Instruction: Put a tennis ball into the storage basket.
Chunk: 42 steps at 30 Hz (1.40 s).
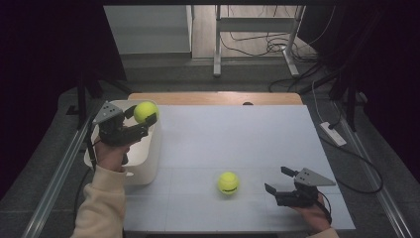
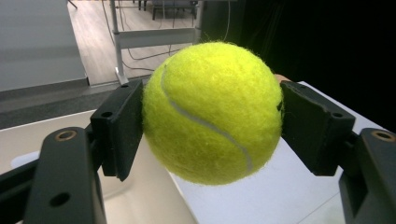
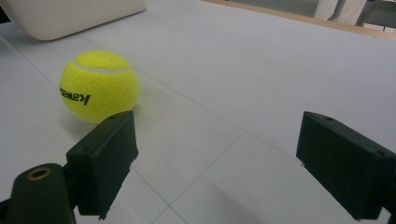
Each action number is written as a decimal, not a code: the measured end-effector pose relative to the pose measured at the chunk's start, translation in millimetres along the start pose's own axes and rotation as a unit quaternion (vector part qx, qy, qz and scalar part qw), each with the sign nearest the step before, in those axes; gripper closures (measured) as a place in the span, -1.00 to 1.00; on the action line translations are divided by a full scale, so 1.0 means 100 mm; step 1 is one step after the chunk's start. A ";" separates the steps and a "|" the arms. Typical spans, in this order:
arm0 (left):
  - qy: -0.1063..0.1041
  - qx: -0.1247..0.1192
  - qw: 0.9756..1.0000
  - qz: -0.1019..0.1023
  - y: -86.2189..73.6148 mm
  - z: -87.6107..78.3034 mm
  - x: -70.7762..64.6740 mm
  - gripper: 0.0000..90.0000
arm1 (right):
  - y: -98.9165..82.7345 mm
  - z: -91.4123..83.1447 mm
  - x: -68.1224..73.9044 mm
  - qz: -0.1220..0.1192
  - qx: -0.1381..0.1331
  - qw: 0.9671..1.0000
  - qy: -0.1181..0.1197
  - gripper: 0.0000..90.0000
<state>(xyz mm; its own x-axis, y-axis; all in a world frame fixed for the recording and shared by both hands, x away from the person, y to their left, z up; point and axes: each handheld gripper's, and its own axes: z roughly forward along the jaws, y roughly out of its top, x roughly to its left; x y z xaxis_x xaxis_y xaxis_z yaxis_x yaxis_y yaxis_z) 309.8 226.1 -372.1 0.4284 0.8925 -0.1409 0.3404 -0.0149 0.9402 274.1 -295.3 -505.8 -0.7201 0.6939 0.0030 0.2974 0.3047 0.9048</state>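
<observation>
Left gripper (image 1: pixel 143 118) clamps tennis ball (image 1: pixel 146 111) above white bin (image 1: pixel 148 163); right gripper (image 1: pixel 279 180) gapes near second ball (image 1: pixel 228 183).

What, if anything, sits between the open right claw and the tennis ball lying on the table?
Nothing visible. Bare white table separates the right claw from the loose tennis ball. The white bin stands well off to the left.

Lab: black curtains (image 1: pixel 44 59) (floor cables (image 1: pixel 257 47), table frame (image 1: pixel 257 25)).
</observation>
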 end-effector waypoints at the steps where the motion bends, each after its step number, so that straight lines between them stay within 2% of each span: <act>1: 0.001 0.001 1.000 0.001 0.01 0.00 0.01 -0.40 | 0.00 0.00 0.00 0.000 0.000 1.000 0.000 -0.72; 22: 0.035 0.030 0.999 -0.014 0.09 0.12 0.26 -0.40 | 0.00 -0.01 -0.01 0.002 0.000 1.000 -0.003 -0.72; 42: 0.064 0.064 0.995 -0.035 0.09 0.20 0.52 -0.40 | 0.00 -0.01 -0.01 0.001 -0.001 1.000 -0.003 -0.72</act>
<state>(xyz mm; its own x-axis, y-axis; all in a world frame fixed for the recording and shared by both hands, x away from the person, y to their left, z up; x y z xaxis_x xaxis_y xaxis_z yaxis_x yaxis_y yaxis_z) 352.1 263.1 -376.8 0.2927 0.9434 -0.1560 0.4727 -0.0009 0.8812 274.5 -296.5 -505.7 -0.7152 0.6989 0.0030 0.2984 0.3015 0.9056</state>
